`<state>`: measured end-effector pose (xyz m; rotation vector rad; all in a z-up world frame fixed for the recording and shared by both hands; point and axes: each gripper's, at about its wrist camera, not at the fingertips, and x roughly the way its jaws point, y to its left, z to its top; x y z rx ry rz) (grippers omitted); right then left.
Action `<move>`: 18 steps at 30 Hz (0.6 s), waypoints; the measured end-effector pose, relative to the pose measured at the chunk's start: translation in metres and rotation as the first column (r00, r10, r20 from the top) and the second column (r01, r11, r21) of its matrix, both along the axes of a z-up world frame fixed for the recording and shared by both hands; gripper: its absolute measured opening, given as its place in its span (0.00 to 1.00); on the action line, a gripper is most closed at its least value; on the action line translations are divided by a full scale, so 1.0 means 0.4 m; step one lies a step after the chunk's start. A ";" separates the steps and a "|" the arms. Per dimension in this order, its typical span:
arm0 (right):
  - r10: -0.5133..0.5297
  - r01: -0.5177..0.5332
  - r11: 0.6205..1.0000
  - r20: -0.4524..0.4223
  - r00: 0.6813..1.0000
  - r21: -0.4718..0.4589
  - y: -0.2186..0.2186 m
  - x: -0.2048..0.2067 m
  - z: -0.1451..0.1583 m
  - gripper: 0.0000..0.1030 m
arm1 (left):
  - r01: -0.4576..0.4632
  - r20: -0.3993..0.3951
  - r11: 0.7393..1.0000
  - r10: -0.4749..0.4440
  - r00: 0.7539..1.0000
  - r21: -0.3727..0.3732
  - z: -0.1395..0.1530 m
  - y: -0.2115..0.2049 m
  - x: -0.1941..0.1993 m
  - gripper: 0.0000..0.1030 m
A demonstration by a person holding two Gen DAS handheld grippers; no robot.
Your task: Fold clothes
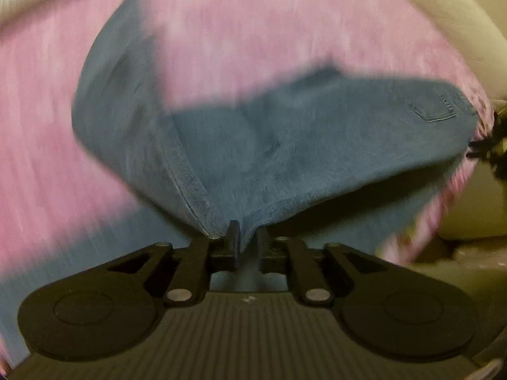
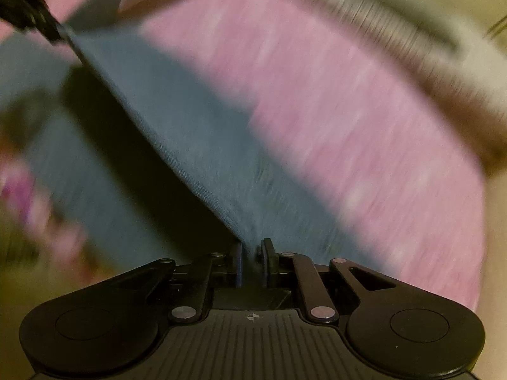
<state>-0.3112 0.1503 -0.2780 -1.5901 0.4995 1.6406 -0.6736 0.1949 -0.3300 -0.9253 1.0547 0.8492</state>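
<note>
A pair of blue jeans (image 1: 259, 133) hangs lifted over a pink bedspread (image 1: 41, 120). My left gripper (image 1: 245, 243) is shut on a bunched edge of the denim beside a stitched seam. A back pocket (image 1: 435, 112) shows at the far right of the cloth. In the right wrist view the jeans (image 2: 202, 133) stretch taut as a band up to the top left, where the other gripper (image 2: 28, 9) holds the far end. My right gripper (image 2: 253, 259) is shut on the near end of that band. Both views are motion-blurred.
The pink bedspread (image 2: 348, 120) covers most of the ground below. A cream headboard or bed frame (image 1: 450, 12) curves along the top right of the left wrist view. Pale floor (image 1: 469, 202) lies beyond the bed's right edge.
</note>
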 end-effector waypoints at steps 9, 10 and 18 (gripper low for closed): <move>-0.727 0.716 0.682 -0.247 0.641 -0.149 -0.132 0.178 -0.054 0.49 | -0.305 0.032 0.951 0.307 0.951 -0.059 -0.022 -0.090 -0.056 0.37; -0.797 0.791 0.586 -0.305 0.522 -0.177 -0.134 0.216 -0.053 0.49 | -0.330 0.035 0.942 0.332 0.943 -0.053 -0.023 -0.089 -0.061 0.37; -0.775 0.876 0.036 -0.567 -0.280 -0.481 -0.182 0.448 -0.100 0.49 | -0.558 0.021 0.829 0.559 0.829 -0.017 -0.091 -0.060 -0.098 0.39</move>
